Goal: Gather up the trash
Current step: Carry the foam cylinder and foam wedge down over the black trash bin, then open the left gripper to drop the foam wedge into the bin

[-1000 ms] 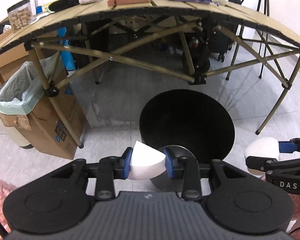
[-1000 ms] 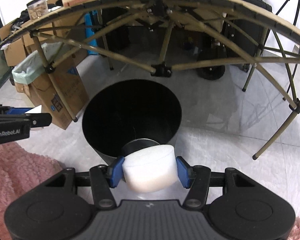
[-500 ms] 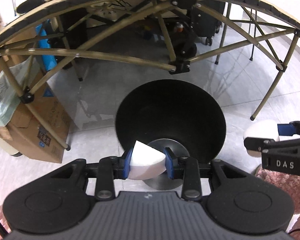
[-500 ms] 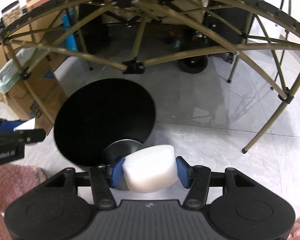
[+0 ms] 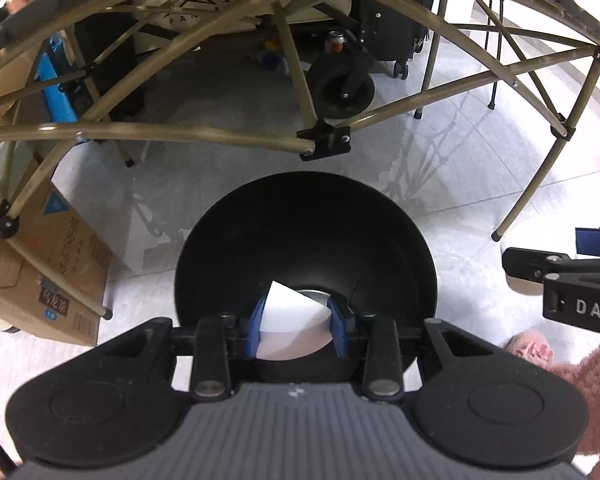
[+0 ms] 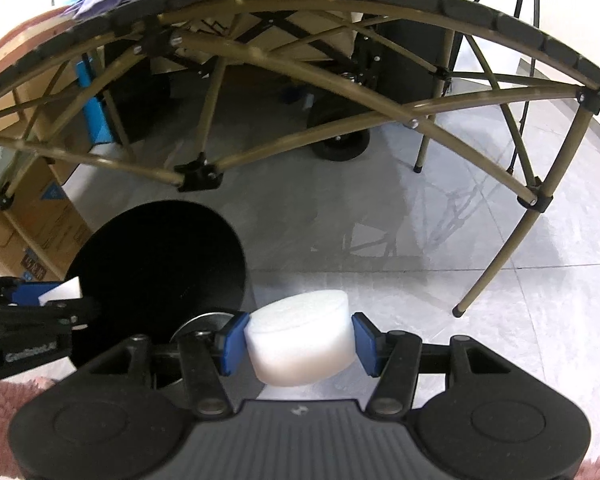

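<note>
A round black trash bin (image 5: 304, 240) stands on the pale floor in front of a folding table. My left gripper (image 5: 298, 326) is shut on a white wedge-shaped foam piece (image 5: 290, 312) and hangs over the bin's near rim, above its dark inside. In the right wrist view the bin (image 6: 156, 264) lies to the left. My right gripper (image 6: 300, 344) is shut on a white foam puck (image 6: 300, 340), held over the floor just right of the bin. The left gripper (image 6: 40, 296) with its white piece shows at that view's left edge. The right gripper's arm (image 5: 560, 276) shows at the left wrist view's right edge.
The folding table's olive frame (image 5: 204, 134) and legs (image 6: 496, 256) span the floor behind the bin. Cardboard boxes (image 5: 48, 276) stand at the left. A wheeled black case (image 5: 342, 88) sits under the table. Pink rug (image 5: 580, 364) lies at the near right.
Both grippers moved forward and down toward the bin, each still holding its white piece. The left one now hangs over the bin's opening; the bin slid leftward in the right wrist view.
</note>
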